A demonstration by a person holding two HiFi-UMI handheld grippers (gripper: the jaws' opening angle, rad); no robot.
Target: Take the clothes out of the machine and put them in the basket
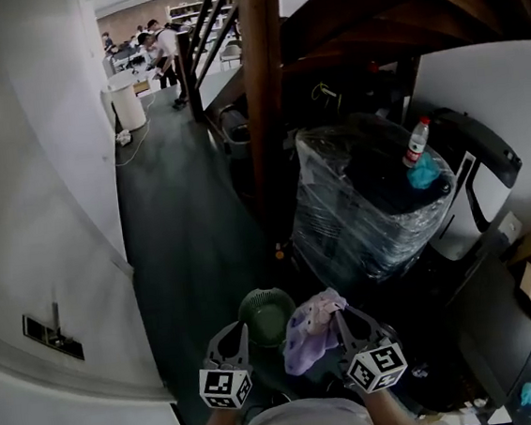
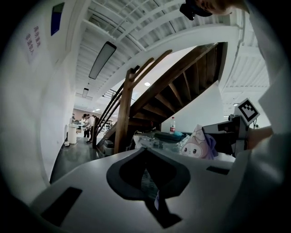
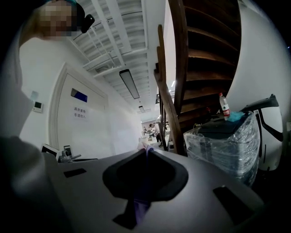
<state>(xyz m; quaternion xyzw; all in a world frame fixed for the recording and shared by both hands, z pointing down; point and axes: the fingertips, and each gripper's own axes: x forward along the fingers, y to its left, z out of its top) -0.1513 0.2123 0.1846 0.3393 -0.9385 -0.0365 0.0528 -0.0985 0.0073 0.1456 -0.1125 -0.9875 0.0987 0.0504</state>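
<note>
In the head view both grippers show at the bottom edge, held level in front of the person. My right gripper (image 1: 338,314) is shut on a lavender and pink garment (image 1: 311,334) that hangs from its jaws; purple cloth fills the jaw gap of the right gripper (image 3: 146,150). From the left gripper view the garment (image 2: 200,143) shows a cartoon face. A round green basket (image 1: 267,318) lies between the grippers, its rim against my left gripper (image 1: 233,333). The left gripper (image 2: 145,152) has its jaws closed on a thin meshed edge, apparently that rim. No machine is in view.
A wooden stair post (image 1: 265,94) rises just ahead. Right of it stands a dark stack wrapped in plastic film (image 1: 369,205) with a bottle (image 1: 416,142) on top. A white wall (image 1: 48,211) runs along the left. The dark floor (image 1: 174,197) leads to people (image 1: 162,50) far off.
</note>
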